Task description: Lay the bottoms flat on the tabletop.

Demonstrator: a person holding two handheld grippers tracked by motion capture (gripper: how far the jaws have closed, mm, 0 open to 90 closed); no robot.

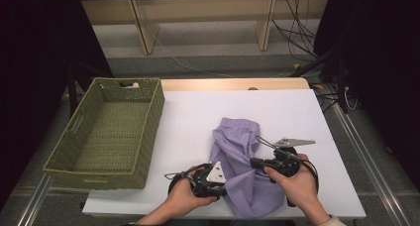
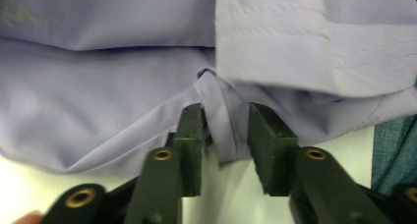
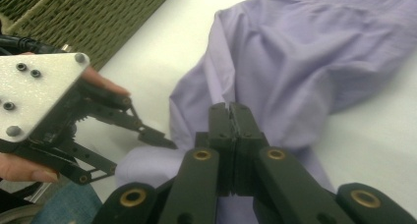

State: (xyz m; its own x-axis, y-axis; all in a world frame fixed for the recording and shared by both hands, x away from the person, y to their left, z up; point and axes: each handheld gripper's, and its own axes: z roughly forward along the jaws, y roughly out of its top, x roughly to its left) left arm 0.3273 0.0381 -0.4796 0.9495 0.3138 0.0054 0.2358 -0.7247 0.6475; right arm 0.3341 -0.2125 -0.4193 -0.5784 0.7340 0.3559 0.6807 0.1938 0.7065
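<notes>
Black left claw [image 2: 225,150] with brass rivets, grey 3-cornered plate [image 1: 216,172].

Purple garment [image 1: 240,159]: near edge runs under both hands and grippers in high view, hem there hidden. Left gripper view crops the cloth at top, left and right, so its outline can't be read. Left gripper [image 2: 225,135]: fold of cloth sits between the jaws, contact on the right jaw unclear. Right gripper [image 3: 229,117]: jaws pressed together, any cloth pinched between them can't be made out. Basket [image 3: 93,17] cut by the frame top. Forearms leave high view at the bottom.
</notes>
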